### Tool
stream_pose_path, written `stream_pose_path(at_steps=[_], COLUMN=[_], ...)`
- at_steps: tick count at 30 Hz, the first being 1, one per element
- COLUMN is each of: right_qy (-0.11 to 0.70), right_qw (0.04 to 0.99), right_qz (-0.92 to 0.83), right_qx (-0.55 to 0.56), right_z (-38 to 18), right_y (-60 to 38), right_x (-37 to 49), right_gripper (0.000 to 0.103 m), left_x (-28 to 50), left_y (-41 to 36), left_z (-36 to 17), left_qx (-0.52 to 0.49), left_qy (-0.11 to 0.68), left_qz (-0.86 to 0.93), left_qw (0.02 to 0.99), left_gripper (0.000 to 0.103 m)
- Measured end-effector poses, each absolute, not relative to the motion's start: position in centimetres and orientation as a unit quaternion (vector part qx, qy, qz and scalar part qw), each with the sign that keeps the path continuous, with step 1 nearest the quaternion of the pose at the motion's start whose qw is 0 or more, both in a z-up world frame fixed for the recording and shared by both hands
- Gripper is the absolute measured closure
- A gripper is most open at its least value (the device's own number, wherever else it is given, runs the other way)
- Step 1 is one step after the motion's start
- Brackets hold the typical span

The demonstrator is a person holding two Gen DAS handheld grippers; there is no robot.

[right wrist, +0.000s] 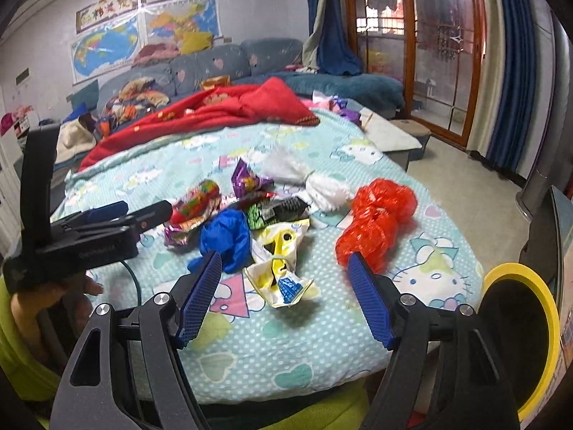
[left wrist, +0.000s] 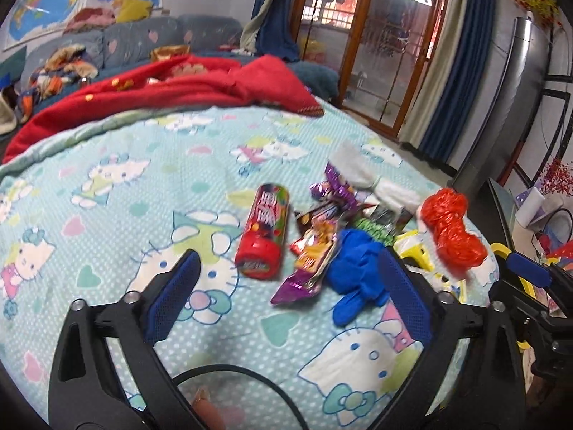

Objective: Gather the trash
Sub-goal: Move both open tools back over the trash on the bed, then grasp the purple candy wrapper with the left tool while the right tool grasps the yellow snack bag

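A pile of trash lies on the bed's Hello Kitty sheet (left wrist: 107, 186). It holds a red candy tube (left wrist: 261, 231), snack wrappers (left wrist: 315, 247), a crumpled blue bag (left wrist: 354, 268), a red mesh bag (left wrist: 451, 229) and a white bag (left wrist: 361, 172). My left gripper (left wrist: 288, 256) hovers open just short of the tube and wrappers, touching nothing. In the right wrist view a yellow-and-white wrapper (right wrist: 279, 268) lies right ahead of my open right gripper (right wrist: 284, 258). The blue bag (right wrist: 225, 236) is to its left and the red mesh bag (right wrist: 376, 222) to its right. The left gripper (right wrist: 147, 211) shows at the left.
A yellow-rimmed black bin (right wrist: 537, 322) stands at the bed's right edge. A red blanket (left wrist: 179, 89) lies across the far side of the bed, with a blue sofa (right wrist: 215, 61) behind it. Tiled floor (right wrist: 465, 186) and glass doors are to the right.
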State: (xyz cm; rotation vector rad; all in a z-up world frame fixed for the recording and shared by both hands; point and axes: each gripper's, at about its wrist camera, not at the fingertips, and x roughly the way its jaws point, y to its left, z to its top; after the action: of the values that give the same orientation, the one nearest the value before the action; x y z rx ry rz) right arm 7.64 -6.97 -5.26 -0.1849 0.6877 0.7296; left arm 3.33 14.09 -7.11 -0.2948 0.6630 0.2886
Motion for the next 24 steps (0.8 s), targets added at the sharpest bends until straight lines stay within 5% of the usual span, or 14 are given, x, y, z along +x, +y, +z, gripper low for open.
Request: stream_pose_path(at_steps=[11, 17, 24], right_qy=[0.357, 0.372, 0.395], right_qw=[0.852, 0.847, 0.841], right_qz=[0.369, 0.366, 0.36], right_qx=[-0.105, -0.097, -0.085], right_z=[-7.9, -9.2, -10.6], right_y=[-4.3, -4.2, -4.4], right_x=[9.4, 10.3, 11.6], right_gripper=[0.033, 0.033, 0.05], left_x=[4.4, 4.7, 4.9], left_y=[14.7, 14.6, 14.2], left_z=[-10.0, -10.5, -10.7], left_qx=[-0.177, -0.18, -0.179], left_qy=[0.372, 0.38, 0.382], left_qz=[0.125, 0.122, 0.113], left_qw=[0.903, 0.899, 0.9], left_gripper=[0.058, 0.071, 0.079])
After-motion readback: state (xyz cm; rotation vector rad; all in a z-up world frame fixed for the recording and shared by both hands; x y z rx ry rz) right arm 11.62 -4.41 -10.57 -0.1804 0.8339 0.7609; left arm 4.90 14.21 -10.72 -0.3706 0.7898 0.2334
